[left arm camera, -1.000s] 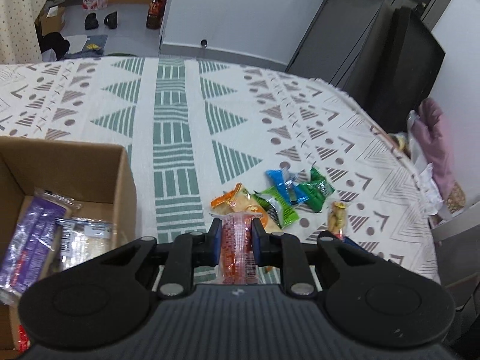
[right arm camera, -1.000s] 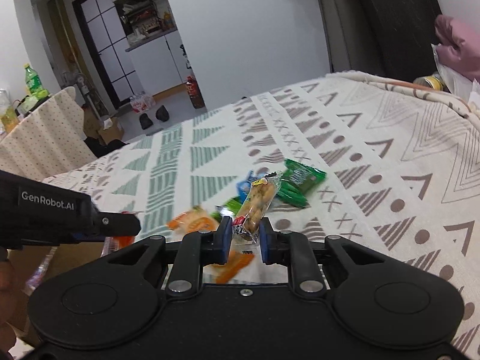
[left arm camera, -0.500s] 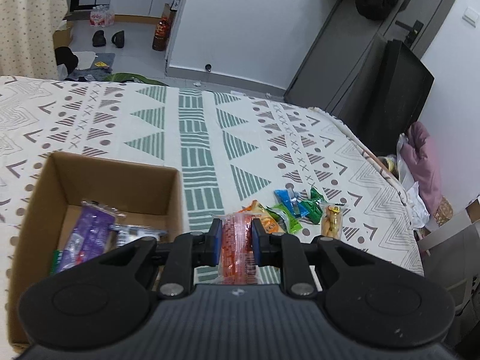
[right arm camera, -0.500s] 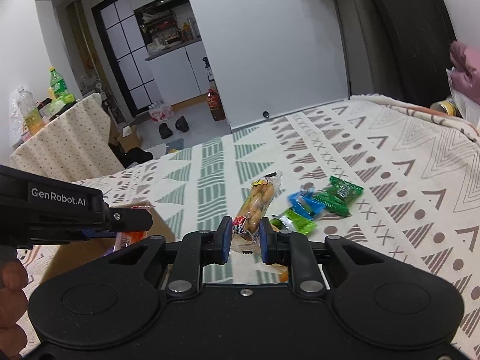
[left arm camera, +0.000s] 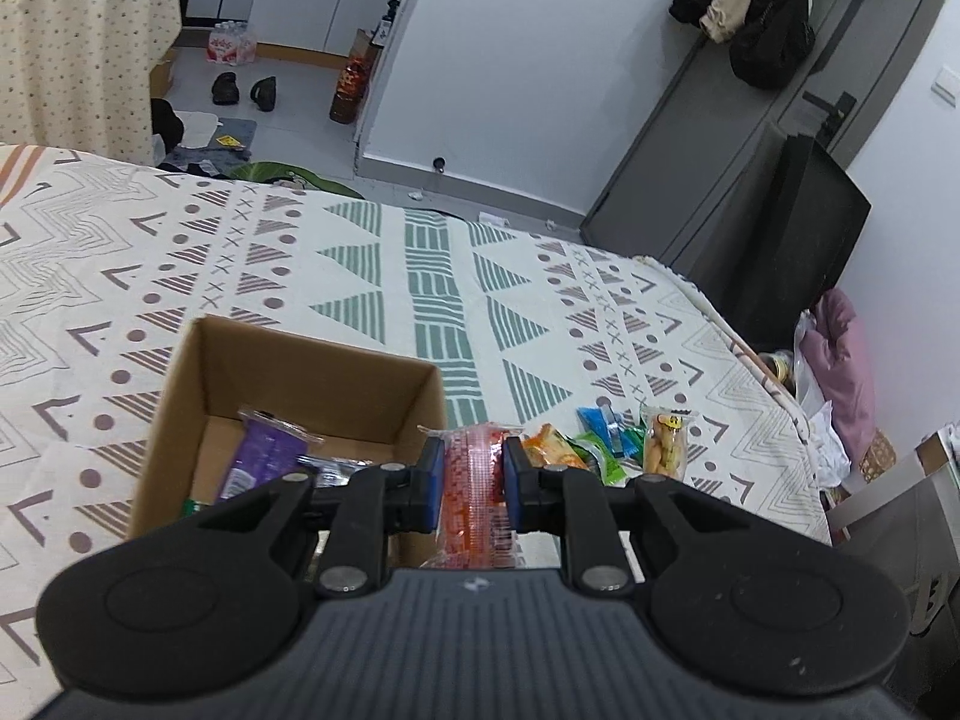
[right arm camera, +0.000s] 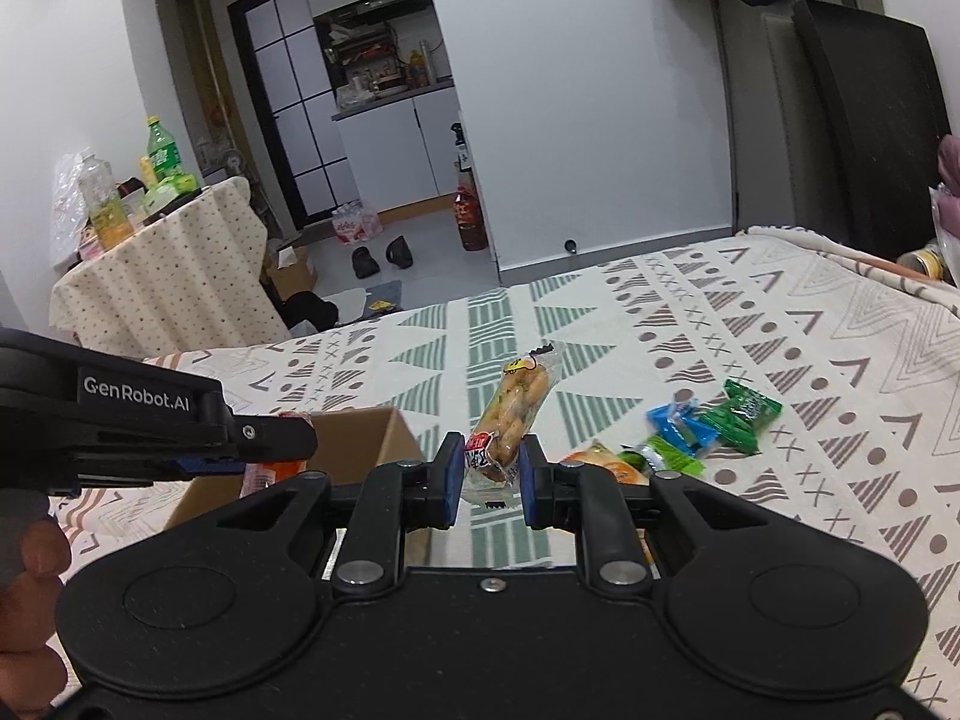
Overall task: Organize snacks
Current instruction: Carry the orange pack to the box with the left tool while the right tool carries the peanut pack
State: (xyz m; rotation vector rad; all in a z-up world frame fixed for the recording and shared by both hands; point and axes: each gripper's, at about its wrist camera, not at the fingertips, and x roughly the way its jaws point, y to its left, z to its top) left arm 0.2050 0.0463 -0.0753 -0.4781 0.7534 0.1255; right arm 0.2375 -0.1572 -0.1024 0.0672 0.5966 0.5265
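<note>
Both packets have risen since the earlier frames, and our left gripper (left arm camera: pixel 471 483) has swung over so that the cardboard box (left arm camera: pixel 324 369) now sits just ahead and to its left, with its near right corner under the fingers. We hold the orange-red packet (left arm camera: pixel 474 492) clamped between the blue pads of that gripper, upright and well above the cloth. Our right gripper (right arm camera: pixel 491 474) pinches the clear peanut packet (right arm camera: pixel 516 414) by its lower end, and the packet tilts up and to the right, clear of the table.

Inside the box we see a purple packet (left arm camera: pixel 264 456) lying along the floor, with a silvery wrapper beside it. To the right of the box, on the patterned tablecloth (left arm camera: pixel 300 276), the remaining snacks lie in a loose cluster: an orange packet (right arm camera: pixel 600 459), a light green packet (right arm camera: pixel 660 459), a blue packet (right arm camera: pixel 681 426) and a dark green packet (right arm camera: pixel 744 405), some overlapping. From the right wrist view, our left gripper reaches in from the left edge, over the box, with fingers of our left hand (right arm camera: pixel 30 588) showing beneath it. Beyond the table, shoes and bottles stand on the grey floor.
</note>
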